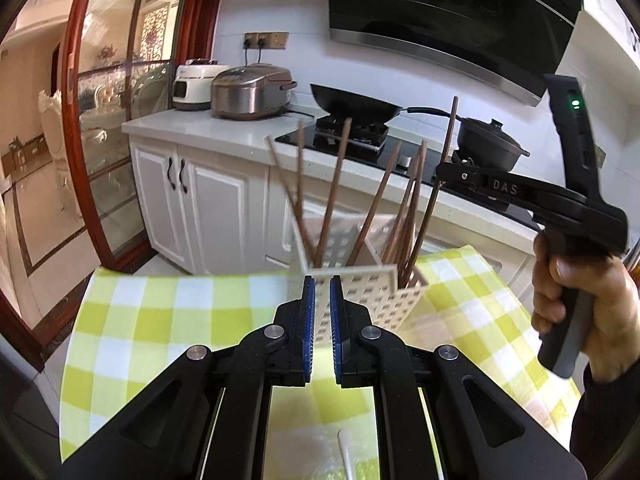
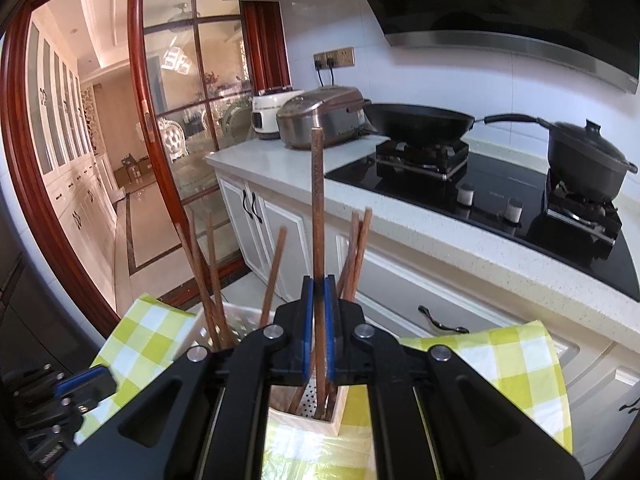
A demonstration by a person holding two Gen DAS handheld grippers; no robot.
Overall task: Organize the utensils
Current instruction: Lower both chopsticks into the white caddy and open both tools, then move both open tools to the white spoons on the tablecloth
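Blue-padded fingers [image 2: 307, 328] of the right gripper [image 2: 319, 320] are clamped on a single brown wooden chopstick [image 2: 318, 200], which stands nearly upright, its top well above the pads and its lower end down inside the cream utensil holder [image 2: 340, 412] just below. Around it, more chopsticks [image 2: 356, 252] lean out of the same perforated holder at various angles, some to the left and some just right of the gripped one. In the left wrist view the same holder [image 1: 372, 292] is a slotted, divided box with chopsticks [image 1: 336, 192] fanned across its compartments; which compartment the gripped stick enters I cannot tell.

Fingers of the left gripper [image 1: 322, 312] stand almost closed with only a narrow gap and nothing between the pads, pointing at the holder's near wall from just in front of it. A white utensil handle [image 1: 347, 456] lies on the cloth near the bottom of that view. At the right, a hand [image 1: 584, 304] holds the right gripper's handle, its arm reaching over the holder.

The holder sits on a yellow-green and white checked tablecloth [image 1: 160, 312]. Beyond it runs a white kitchen counter [image 2: 280, 164] with white cabinets below. On it stand a metallic rice cooker [image 2: 320, 120] and a white appliance [image 2: 268, 116] on the far left, then a black hob carrying a wok [image 2: 420, 120] and a lidded black pot [image 2: 584, 164] to the right, under a dark range hood [image 1: 452, 20]. A red-framed glass door [image 2: 168, 92] stands at the left.
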